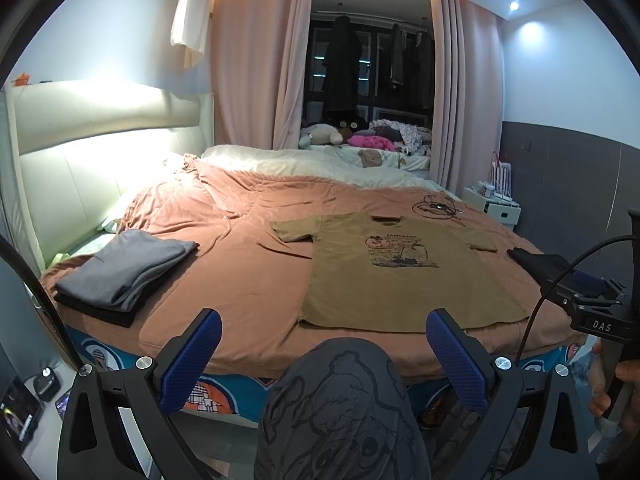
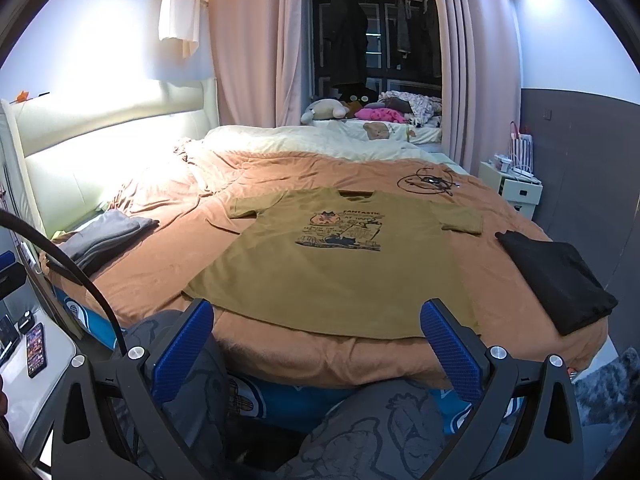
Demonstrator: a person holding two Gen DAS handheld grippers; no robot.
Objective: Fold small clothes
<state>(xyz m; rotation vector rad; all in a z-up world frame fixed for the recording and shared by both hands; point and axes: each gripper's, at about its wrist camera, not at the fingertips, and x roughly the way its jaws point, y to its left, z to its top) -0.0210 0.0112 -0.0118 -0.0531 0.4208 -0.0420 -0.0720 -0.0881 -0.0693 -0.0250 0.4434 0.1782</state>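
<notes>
An olive-brown T-shirt with a dark print lies flat, front up, on the rust-coloured bedspread, hem toward me. My left gripper hangs open short of the bed's near edge, left of the shirt's hem, nothing between its blue pads. My right gripper is open too, hovering in front of the hem without touching it. The right gripper's body shows at the far right of the left wrist view, held by a hand.
Folded grey clothes are stacked at the bed's left. A folded black garment lies at the right edge. A tangle of cable rests behind the shirt. The person's knees are below. A nightstand stands at the right.
</notes>
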